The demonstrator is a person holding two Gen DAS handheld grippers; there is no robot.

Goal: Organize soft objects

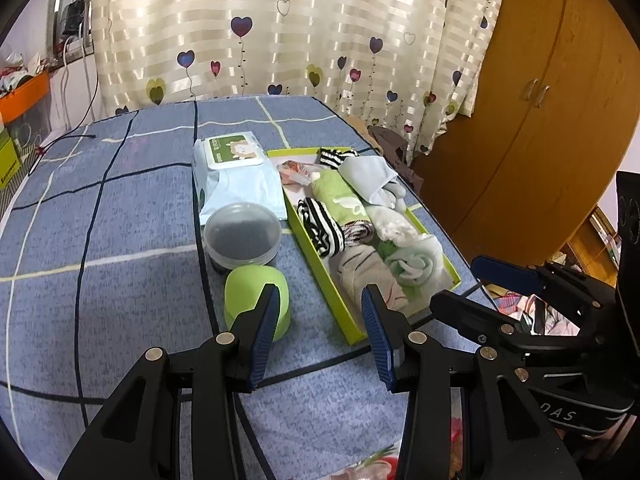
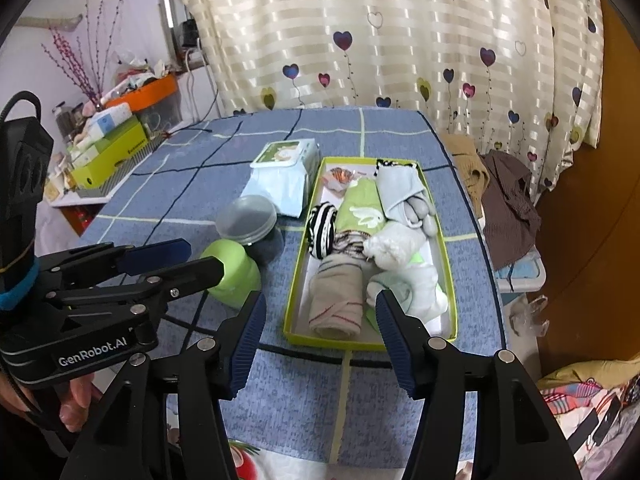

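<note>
- The soft things already lie packed in the shallow lime-green tray (image 2: 294, 276) on the blue checked bedcover (image 1: 120, 240): judging by this, the sorting looks largely done, with perhaps only tidying left.
- Nothing soft lies loose on the cover near the tray; beyond the bed's right edge a brown garment (image 2: 510, 200) is heaped, and I cannot tell whether it belongs to the task.
- In the tray: a rolled beige cloth with thin stripes (image 2: 336, 300) at the near end, a fluffy white plush piece (image 2: 394, 246) to its far right, a black-and-white striped roll (image 2: 323, 230), a flat green cloth with a white bird print (image 2: 360, 208), and a pale blue-grey folded piece (image 2: 396, 188) farther back.
- Left of the tray stand hard items: a smooth lime-green cup (image 1: 256, 300) mouth down, a translucent round lidded tub (image 1: 242, 236), and a crinkly wet-wipes pack (image 1: 236, 176).
- Left gripper (image 1: 320, 312): jaws well apart, holding nothing, above the cover between cup and tray.
- Right gripper (image 2: 320, 320): jaws wide, empty, by the tray's near end.
</note>
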